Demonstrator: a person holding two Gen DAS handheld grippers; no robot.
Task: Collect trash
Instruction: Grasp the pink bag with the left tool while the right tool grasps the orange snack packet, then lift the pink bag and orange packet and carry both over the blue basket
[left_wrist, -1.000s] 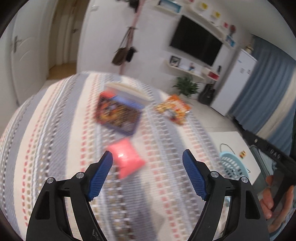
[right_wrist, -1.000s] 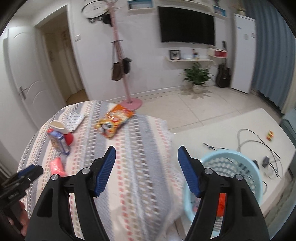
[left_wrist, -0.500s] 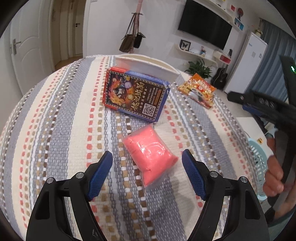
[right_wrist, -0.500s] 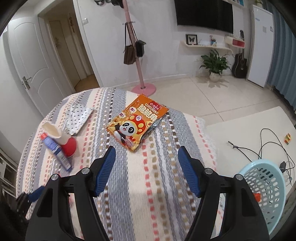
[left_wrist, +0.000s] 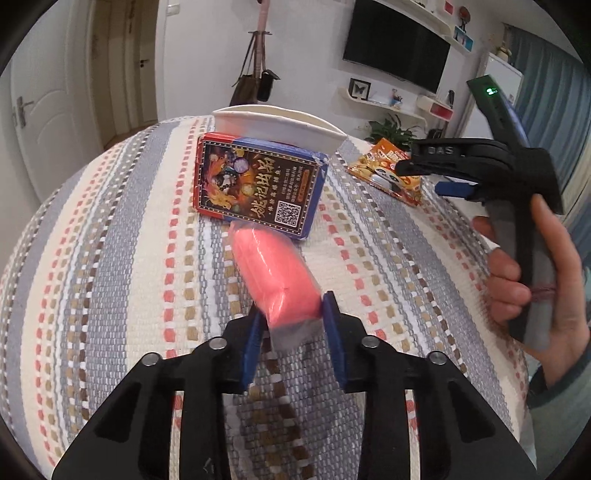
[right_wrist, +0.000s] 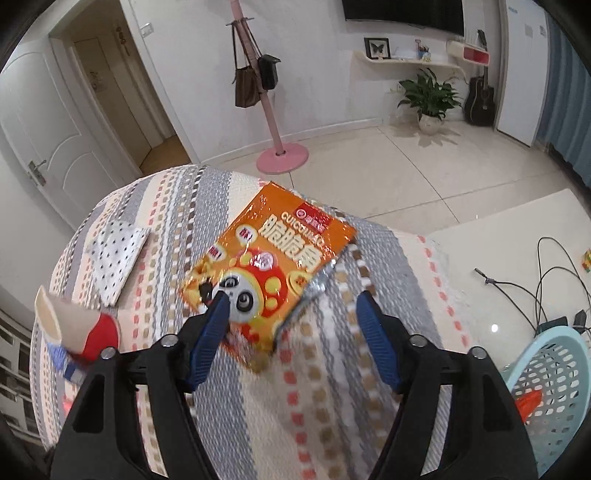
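A pink packet (left_wrist: 275, 273) in clear wrap lies on the striped tablecloth (left_wrist: 110, 280), and my left gripper (left_wrist: 291, 314) is shut on its near end. Just beyond it rests a blue and red printed box (left_wrist: 258, 184) with a white paper bowl (left_wrist: 280, 123) behind. An orange snack bag (right_wrist: 266, 266) with a panda lies further right on the cloth. My right gripper (right_wrist: 291, 321) hovers over the bag's near edge, its jaws opening, with the left fingertip (right_wrist: 218, 306) over the bag. In the left wrist view the right gripper (left_wrist: 454, 173) is held by a hand (left_wrist: 524, 277).
A light blue basket (right_wrist: 550, 373) with something orange inside stands on the floor at the right. A spotted folded cloth (right_wrist: 114, 258) and a tipped paper cup (right_wrist: 74, 325) lie at the left. Cables (right_wrist: 554, 280) run over a white low table.
My left gripper sank over the pink packet and shut on it. My right gripper swung from the basket side over the table to the orange snack bag and widened a little.
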